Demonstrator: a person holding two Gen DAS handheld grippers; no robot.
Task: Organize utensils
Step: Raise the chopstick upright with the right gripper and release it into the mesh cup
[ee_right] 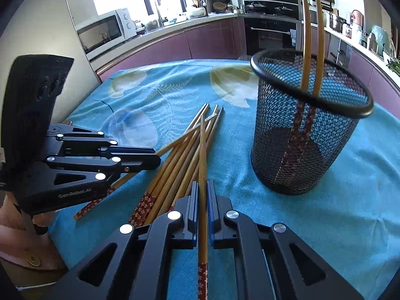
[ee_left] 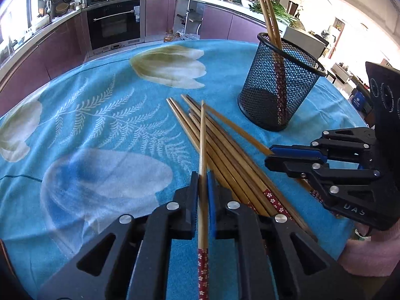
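Observation:
Several wooden chopsticks with red flowered ends lie in a pile (ee_left: 225,155) on the blue flowered tablecloth; the pile also shows in the right wrist view (ee_right: 175,165). A black mesh cup (ee_left: 280,85) stands upright behind it with two chopsticks (ee_left: 268,12) inside; it also shows in the right wrist view (ee_right: 307,125). My left gripper (ee_left: 203,182) is shut on one chopstick (ee_left: 203,150), held above the pile. My right gripper (ee_right: 203,190) is shut on another chopstick (ee_right: 202,150). Each gripper shows in the other's view, the right one (ee_left: 272,155) and the left one (ee_right: 155,157) both beside the pile.
The tablecloth (ee_left: 100,130) covers a round table whose edge curves behind the cup. Kitchen counters, an oven (ee_left: 115,22) and a microwave (ee_right: 102,32) stand beyond the table. A pink sleeve (ee_left: 370,255) shows at the right edge.

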